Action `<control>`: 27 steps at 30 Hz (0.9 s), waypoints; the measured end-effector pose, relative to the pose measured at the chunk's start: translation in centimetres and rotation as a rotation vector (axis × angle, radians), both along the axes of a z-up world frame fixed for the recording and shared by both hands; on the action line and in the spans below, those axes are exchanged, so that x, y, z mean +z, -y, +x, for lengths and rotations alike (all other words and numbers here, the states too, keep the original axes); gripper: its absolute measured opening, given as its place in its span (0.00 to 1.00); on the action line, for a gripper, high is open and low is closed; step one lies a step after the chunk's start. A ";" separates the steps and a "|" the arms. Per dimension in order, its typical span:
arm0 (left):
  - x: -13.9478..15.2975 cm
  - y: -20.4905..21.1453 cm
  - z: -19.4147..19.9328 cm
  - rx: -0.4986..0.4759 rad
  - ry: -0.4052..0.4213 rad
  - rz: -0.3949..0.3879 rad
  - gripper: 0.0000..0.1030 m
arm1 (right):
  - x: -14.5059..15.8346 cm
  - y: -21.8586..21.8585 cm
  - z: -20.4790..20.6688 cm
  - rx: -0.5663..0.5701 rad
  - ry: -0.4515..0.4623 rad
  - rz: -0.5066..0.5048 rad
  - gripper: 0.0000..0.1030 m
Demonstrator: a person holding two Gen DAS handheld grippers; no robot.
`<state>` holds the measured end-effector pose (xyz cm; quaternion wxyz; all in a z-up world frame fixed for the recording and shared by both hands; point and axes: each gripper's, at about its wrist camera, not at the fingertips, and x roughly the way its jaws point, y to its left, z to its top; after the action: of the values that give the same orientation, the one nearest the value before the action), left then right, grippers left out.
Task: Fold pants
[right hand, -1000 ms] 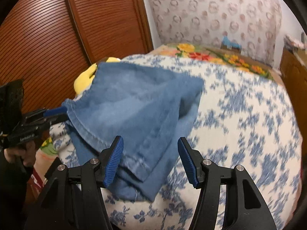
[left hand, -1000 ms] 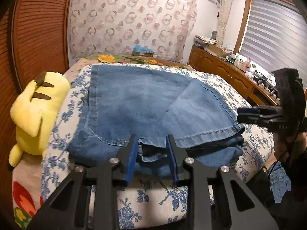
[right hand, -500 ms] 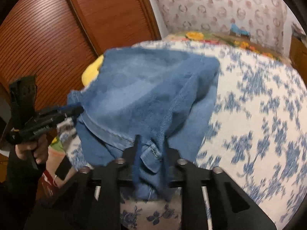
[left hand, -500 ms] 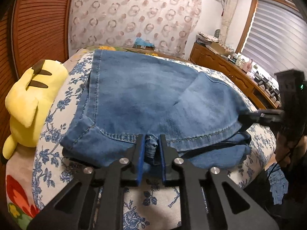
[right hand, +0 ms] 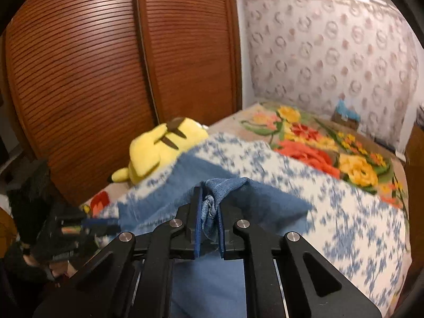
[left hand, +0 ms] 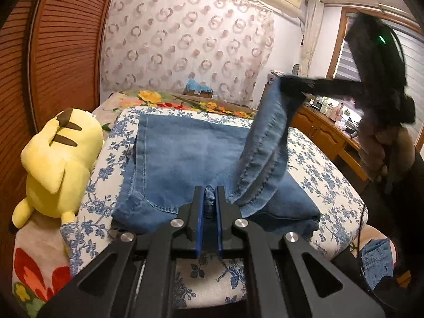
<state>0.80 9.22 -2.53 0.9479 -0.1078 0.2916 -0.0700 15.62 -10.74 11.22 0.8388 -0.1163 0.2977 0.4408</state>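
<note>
**Both grippers clamped on the jeans, one corner raised over the bed**

A yellow plush [left hand: 57, 159] lies on the bed [left hand: 326, 175] just left of the jeans [left hand: 185, 159], between them and the slatted wooden doors [left hand: 61, 47]. Beyond the jeans a floral blanket [left hand: 185, 102] covers the bed's far end, with a small blue item [left hand: 197, 86] past it against the patterned curtain [left hand: 185, 47]. A wooden dresser [left hand: 326, 132] stands right of the bed, under a blinded window. Nothing lies on top of the jeans; the raised flap itself hides part of the cloth behind it.

The jeans rest on the blue-flowered sheet, folded into a broad slab whose long axis runs away from the near edge of the bed toward the curtain, one stitched seam running along their left side.

The left gripper [left hand: 210, 206] is clenched on a bunch of denim at the near edge of the jeans, low against the bed. The right gripper [right hand: 209, 212] is likewise closed on a denim corner; in the left view it [left hand: 291, 84] holds that corner well above the bed at right, so a hemmed flap [left hand: 267, 143] hangs in a curve from it down to the slab.
</note>
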 end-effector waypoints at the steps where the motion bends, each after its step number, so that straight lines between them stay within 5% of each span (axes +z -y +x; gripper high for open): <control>1: 0.1 -0.1 -0.1 0.000 0.001 0.001 0.04 | 0.2 -0.6 0.1 0.006 0.004 0.000 0.07; 9: 1.0 -1.4 -1.2 0.025 0.034 -0.020 0.04 | 1.0 -5.7 1.5 0.043 0.054 -0.032 0.06; 22: -0.7 -3.3 -1.1 0.095 -0.014 0.000 0.06 | -3.7 -13.1 4.1 0.067 0.042 -0.159 0.06; 24: -0.9 -3.6 -1.1 0.159 -0.012 0.055 0.10 | -4.7 -13.4 4.8 0.045 0.023 -0.159 0.06; 27: -1.4 -4.2 -1.0 0.150 -0.016 0.024 0.22 | -6.3 -14.0 5.7 0.000 -0.002 -0.156 0.06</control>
<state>-0.22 13.40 -3.96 0.9493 -0.1186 0.2910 0.0053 21.35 3.25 4.91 0.8269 -0.1812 0.3318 0.4164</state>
